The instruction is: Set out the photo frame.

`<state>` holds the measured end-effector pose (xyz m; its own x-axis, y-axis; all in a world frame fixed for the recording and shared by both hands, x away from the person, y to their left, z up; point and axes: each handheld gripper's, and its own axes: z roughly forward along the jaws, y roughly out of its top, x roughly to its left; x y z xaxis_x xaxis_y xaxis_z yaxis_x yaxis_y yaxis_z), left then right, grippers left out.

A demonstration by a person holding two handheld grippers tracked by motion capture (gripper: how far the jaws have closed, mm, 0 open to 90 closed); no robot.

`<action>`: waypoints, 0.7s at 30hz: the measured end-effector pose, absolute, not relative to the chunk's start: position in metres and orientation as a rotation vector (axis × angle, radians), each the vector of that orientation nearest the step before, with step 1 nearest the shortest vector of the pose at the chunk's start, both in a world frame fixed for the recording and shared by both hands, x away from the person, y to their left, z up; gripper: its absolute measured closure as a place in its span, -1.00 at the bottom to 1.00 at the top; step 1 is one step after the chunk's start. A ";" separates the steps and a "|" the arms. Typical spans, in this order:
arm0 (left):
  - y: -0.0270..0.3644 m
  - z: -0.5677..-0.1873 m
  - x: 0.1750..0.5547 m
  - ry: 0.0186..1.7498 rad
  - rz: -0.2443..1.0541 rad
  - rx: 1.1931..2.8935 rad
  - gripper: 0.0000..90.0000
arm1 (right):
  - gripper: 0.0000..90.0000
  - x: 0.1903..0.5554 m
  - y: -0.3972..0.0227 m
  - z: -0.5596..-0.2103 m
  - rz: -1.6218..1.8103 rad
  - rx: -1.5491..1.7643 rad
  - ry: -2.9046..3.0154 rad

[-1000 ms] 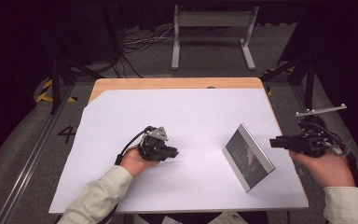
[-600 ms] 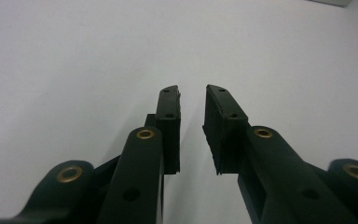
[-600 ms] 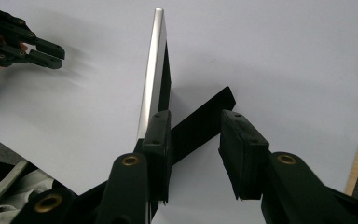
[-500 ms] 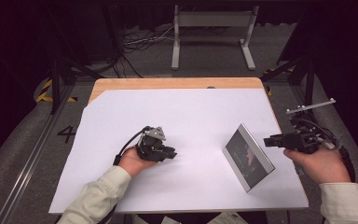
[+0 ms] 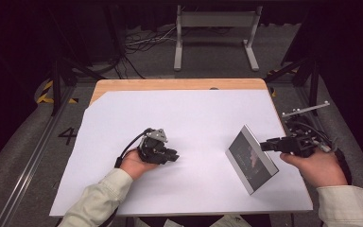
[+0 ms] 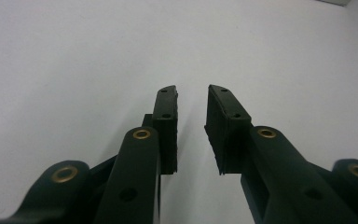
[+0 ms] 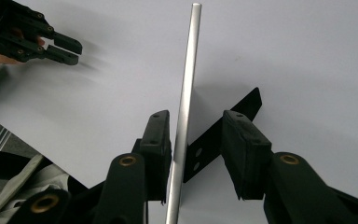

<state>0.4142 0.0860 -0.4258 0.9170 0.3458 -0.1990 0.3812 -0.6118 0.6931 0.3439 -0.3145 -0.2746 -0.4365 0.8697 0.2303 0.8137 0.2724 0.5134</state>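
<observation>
A silver-edged picture frame (image 5: 251,158) stands tilted on the white sheet at the right, propped on its black back stand (image 7: 223,126). My right gripper (image 5: 266,144) reaches it from the right, open, its jaws straddling the frame's thin edge (image 7: 186,93). In the right gripper view (image 7: 196,116) the left pad lies close against the edge and the right pad stands apart beyond the stand. My left gripper (image 5: 170,155) rests low on the sheet left of centre. Its jaws have just been opening and nothing is between them (image 6: 192,91). It also appears far off in the right gripper view (image 7: 67,49).
The white sheet (image 5: 194,118) covers a wooden table whose far edge (image 5: 170,84) shows. A grey metal floor stand (image 5: 215,28) and cables lie beyond the table. Dark floor and rails flank both sides.
My right gripper has slid left, bringing its jaws up to and around the frame's edge. The left hand has stayed where it was.
</observation>
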 end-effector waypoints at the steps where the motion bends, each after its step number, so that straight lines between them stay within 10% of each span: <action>1: 0.086 -0.426 0.414 0.513 -0.057 2.281 0.64 | 0.39 0.344 -0.314 -0.275 0.884 1.611 2.430; 21: 0.087 -0.426 0.415 0.530 -0.058 2.272 0.63 | 0.42 0.355 -0.299 -0.296 0.812 1.625 2.488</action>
<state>0.4150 0.0874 -0.4259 0.9117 0.3560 -0.2054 0.3921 -0.6041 0.6937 0.3546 -0.2991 -0.2957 -0.4421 0.8674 0.2286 0.8351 0.3050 0.4577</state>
